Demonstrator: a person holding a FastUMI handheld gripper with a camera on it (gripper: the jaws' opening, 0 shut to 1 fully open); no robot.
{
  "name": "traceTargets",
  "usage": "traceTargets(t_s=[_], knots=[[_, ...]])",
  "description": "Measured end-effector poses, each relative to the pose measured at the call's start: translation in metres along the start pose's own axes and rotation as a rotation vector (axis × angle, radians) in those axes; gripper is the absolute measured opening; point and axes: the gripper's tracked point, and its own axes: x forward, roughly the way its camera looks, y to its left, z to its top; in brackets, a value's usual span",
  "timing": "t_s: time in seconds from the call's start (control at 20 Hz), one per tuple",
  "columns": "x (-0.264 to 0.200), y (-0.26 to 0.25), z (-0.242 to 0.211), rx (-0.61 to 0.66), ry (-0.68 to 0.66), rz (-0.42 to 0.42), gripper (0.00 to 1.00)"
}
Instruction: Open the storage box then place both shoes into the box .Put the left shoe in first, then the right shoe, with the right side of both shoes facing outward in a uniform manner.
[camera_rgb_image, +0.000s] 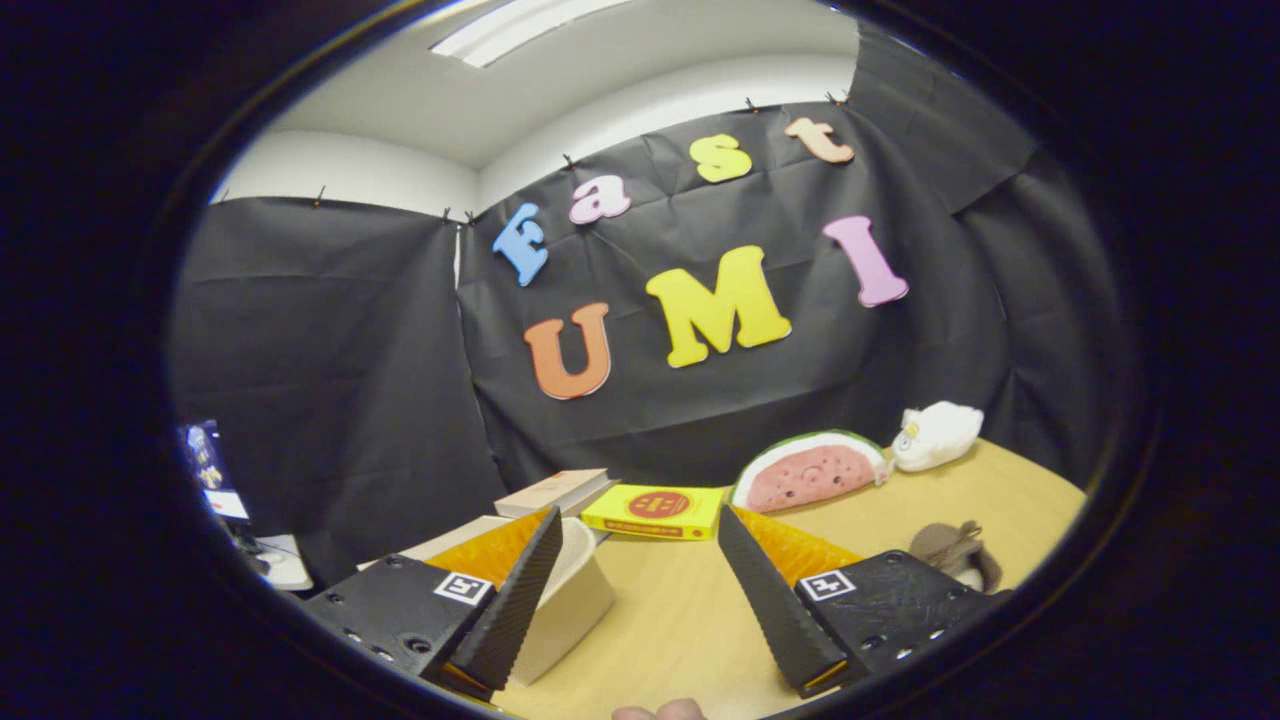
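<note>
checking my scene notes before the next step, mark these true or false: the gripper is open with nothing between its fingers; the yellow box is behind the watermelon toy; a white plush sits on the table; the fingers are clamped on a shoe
1. The gripper is open with nothing between its fingers: true; bare wooden table shows in the gap.
2. The yellow box is behind the watermelon toy: false; they lie side by side, beyond the fingers.
3. A white plush sits on the table: true, beside the watermelon toy.
4. The fingers are clamped on a shoe: false; they hold nothing.

One claw (640, 590), two fingers spread apart, nothing between. One surface (690, 620). One cream storage box (570, 600). Two books: one yellow (655, 510), one pale (555, 490). One watermelon plush (810, 470). One white plush (935, 435). One brownish item (955, 550), unclear.
</note>
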Motion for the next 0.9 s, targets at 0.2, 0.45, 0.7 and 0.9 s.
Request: traceTargets(t_s=[0.2, 0.45, 0.7, 0.9], knots=[[0.022, 0.022, -0.028, 0.096, 0.064, 0.101, 0.95], [0.046, 0.057, -0.078, 0.300, 0.232, 0.237, 0.96], [0.065, 0.058, -0.113, 0.434, 0.315, 0.234, 0.95], [0.074, 0.071, -0.123, 0.600, 0.369, 0.292, 0.95]])
